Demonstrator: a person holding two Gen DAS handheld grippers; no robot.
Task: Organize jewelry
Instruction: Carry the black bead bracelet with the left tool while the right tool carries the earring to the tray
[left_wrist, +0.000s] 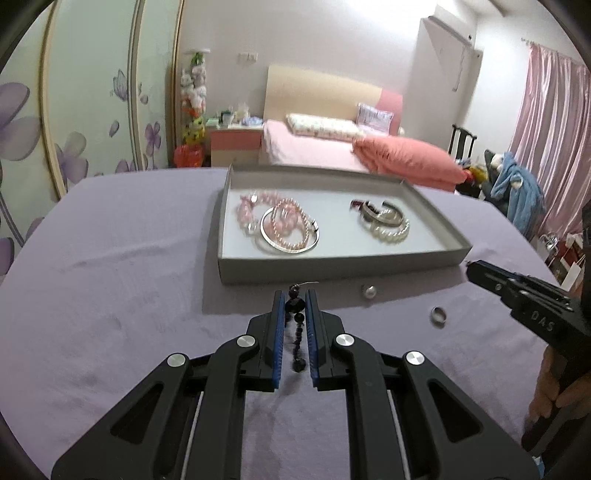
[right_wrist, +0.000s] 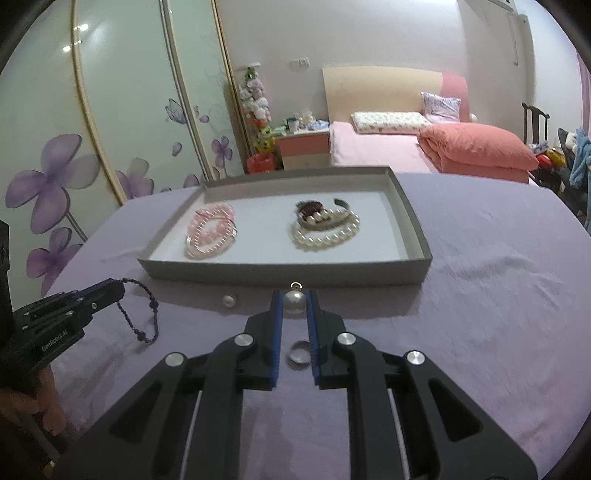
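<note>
A grey tray (left_wrist: 332, 267) (right_wrist: 280, 271) lies on the purple cloth. It holds pink bead bracelets with a silver bangle (left_wrist: 288, 225) (right_wrist: 210, 232) on the left, and white pearl bracelets with a cuff (left_wrist: 388, 223) (right_wrist: 327, 229) on the right. My left gripper (left_wrist: 295, 299) (right_wrist: 110, 291) is shut on a dark purple bead bracelet (left_wrist: 297, 328) (right_wrist: 144, 314), held above the cloth in front of the tray. My right gripper (right_wrist: 294, 301) (left_wrist: 471, 269) is shut on a pearl pendant (right_wrist: 294, 301).
A loose pearl earring (left_wrist: 368, 291) (right_wrist: 229, 300) and a silver ring (left_wrist: 438, 316) (right_wrist: 298, 352) lie on the cloth in front of the tray. A bed, a nightstand and a wardrobe stand behind the table.
</note>
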